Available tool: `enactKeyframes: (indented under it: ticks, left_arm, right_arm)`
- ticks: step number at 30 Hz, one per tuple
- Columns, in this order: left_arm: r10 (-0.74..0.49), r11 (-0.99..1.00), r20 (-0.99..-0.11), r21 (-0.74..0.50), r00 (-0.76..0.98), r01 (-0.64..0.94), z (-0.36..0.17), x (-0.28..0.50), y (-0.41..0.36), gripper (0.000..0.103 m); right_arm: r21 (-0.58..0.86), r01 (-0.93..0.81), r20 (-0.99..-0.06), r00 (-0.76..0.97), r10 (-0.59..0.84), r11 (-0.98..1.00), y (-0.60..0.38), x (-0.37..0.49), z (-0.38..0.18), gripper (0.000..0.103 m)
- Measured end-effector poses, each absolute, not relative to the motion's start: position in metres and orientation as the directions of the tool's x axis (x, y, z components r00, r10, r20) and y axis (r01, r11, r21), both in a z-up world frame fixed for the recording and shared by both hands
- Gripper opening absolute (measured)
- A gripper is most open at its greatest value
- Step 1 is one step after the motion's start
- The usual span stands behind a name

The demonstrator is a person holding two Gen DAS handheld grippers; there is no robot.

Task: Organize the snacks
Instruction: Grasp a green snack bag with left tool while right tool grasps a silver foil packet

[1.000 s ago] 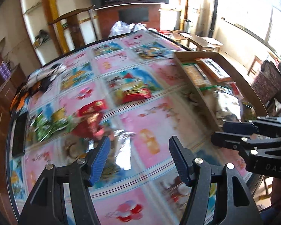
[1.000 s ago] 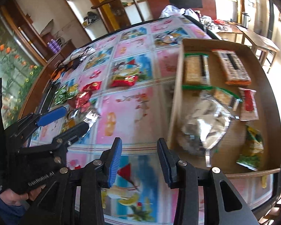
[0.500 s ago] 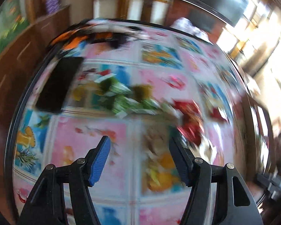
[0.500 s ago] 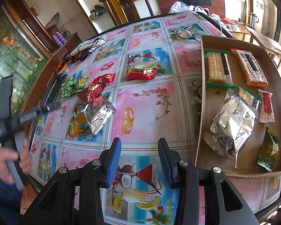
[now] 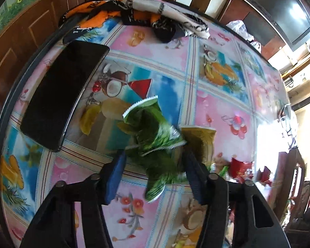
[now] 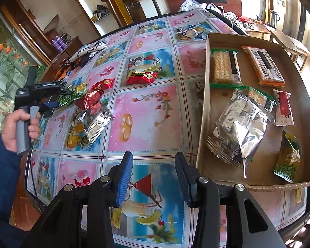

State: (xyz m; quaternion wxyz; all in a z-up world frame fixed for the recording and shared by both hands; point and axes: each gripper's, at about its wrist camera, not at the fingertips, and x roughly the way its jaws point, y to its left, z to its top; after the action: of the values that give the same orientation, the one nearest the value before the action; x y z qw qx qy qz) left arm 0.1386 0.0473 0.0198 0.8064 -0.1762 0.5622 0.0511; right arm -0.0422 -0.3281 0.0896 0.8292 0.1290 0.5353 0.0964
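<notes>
**Left claw wide over the green packets; right claw idle by the box**

Risks, from the left. The phone [image 5: 60, 95] lies on the counter [image 5: 217, 107] near the green packets [image 5: 155, 132], apart from them. A sideways sweep of the left claw [image 5: 153, 171] could, I judge, knock it toward the counter's edge. The green packets overlap in a loose heap, with a yellow-green packet [image 5: 200, 142] touching their right side. A bite between the blue pads [image 5: 115, 173] may take two packets at once, or only a crinkled corner that slips out on the lift. The foil is glossy and thin, so it probably slides easily. This view is blurred low down, so I cannot tell whether the pads touch the counter.

Further right, the red packets [image 6: 93, 97] and the silver packet [image 6: 97, 122] overlap. Dragging one would likely disturb the other. The box [image 6: 204, 107] already holds cracker packs, a large silver bag [image 6: 241, 124] and others. A drop onto that bag could slide off it.

Pose. The left claw points down at the heap, jaws wide apart and empty, green packets between them. In the right view, the left hand [image 6: 18, 126] grips the handle upright at the counter's left side. The right claw [image 6: 153, 177] hovers low over the near counter, jaws wide apart and empty, just left of the box's wall.
</notes>
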Motion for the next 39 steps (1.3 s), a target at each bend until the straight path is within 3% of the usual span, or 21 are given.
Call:
enactKeyframes:
  ticks: [4, 10, 18, 23, 29, 36, 39]
  left_arm:
    - [-0.087, 0.953, -0.919, -0.189, 0.384, -0.236, 0.019, 0.128, 0.044, 0.045]
    - [-0.057, 0.973, -0.910, -0.142, 0.411, -0.180, 0.019, 0.086, 0.041, 0.044]
    - [-0.009, 0.994, -0.904, -0.055, 0.427, -0.096, 0.018, 0.014, 0.019, 0.044]
    - [0.015, 0.999, -0.894, -0.005, 0.447, -0.043, 0.017, -0.010, 0.005, 0.045]
    - [0.048, 0.999, -0.882, 0.049, 0.469, -0.009, 0.018, -0.018, 0.000, 0.045]
    - [0.103, 0.988, -0.857, 0.149, 0.505, 0.051, 0.018, -0.022, -0.017, 0.031]
    - [0.120, 0.980, -0.847, 0.184, 0.517, 0.073, 0.017, -0.024, -0.023, 0.030]
  right_arm:
    - [0.325, -0.062, -0.855, 0.407, 0.321, 0.944, -0.322, -0.039, 0.092, 0.046]
    - [0.332, -0.199, -0.845, 0.371, 0.384, 0.922, -0.288, -0.024, 0.094, 0.051]
    - [0.249, -0.408, -0.861, 0.322, 0.393, 0.879, -0.221, 0.017, 0.085, 0.074]
    - [0.193, -0.494, -0.883, 0.290, 0.369, 0.848, -0.183, 0.046, 0.068, 0.079]
    - [0.066, -0.548, -0.920, 0.291, 0.264, 0.834, -0.155, 0.061, 0.046, 0.079]
    - [0.123, -0.498, -0.918, 0.271, 0.289, 0.858, -0.162, 0.051, 0.040, 0.063]
    - [0.149, -0.479, -0.915, 0.265, 0.304, 0.865, -0.165, 0.038, 0.042, 0.063]
